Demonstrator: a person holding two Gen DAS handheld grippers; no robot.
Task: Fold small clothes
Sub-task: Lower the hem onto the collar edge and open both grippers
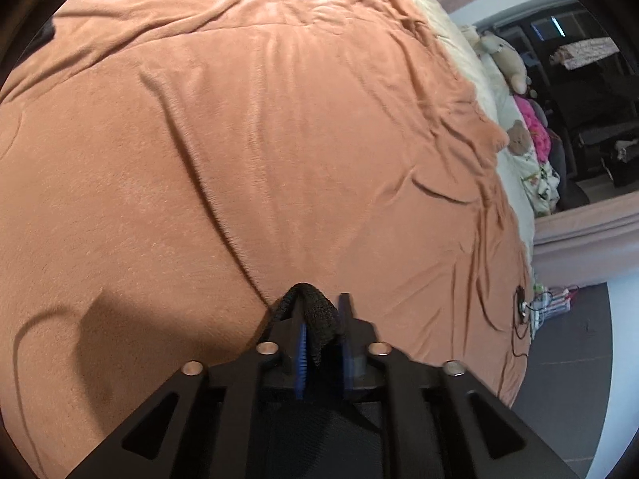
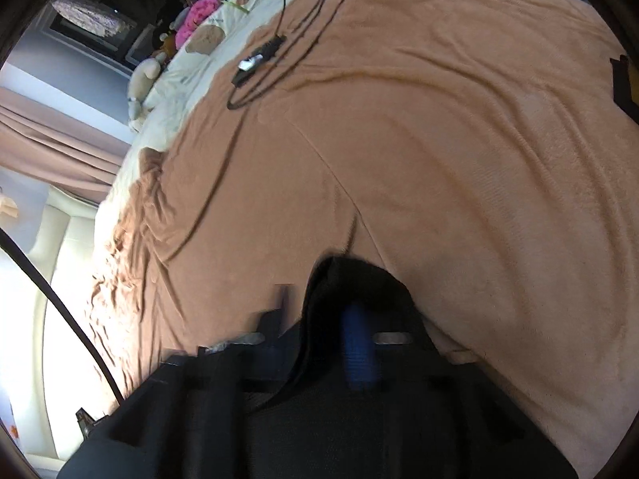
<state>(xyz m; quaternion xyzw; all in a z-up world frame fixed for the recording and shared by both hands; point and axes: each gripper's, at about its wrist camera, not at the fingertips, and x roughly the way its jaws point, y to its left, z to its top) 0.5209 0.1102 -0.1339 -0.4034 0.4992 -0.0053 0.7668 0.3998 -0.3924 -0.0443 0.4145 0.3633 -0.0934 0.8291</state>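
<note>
Draping over both tools, the black garment (image 1: 317, 327) sits low over the bed (image 1: 279, 139), at the near edge of its tan blanket (image 2: 459, 139). On the left hand-held gripper (image 1: 321, 335) the jaws stand slightly apart, with a knitted fold bunched between the blue pads (image 1: 302, 353); whether they pinch it cannot be told. The right hand-held gripper (image 2: 319, 319) is blurred, its jaws wide, cloth hanging across one blue pad. This fabric looks light, limp and a little stretchy, so it will likely sag and slip; taking hold at a hem or corner should serve best.
</note>
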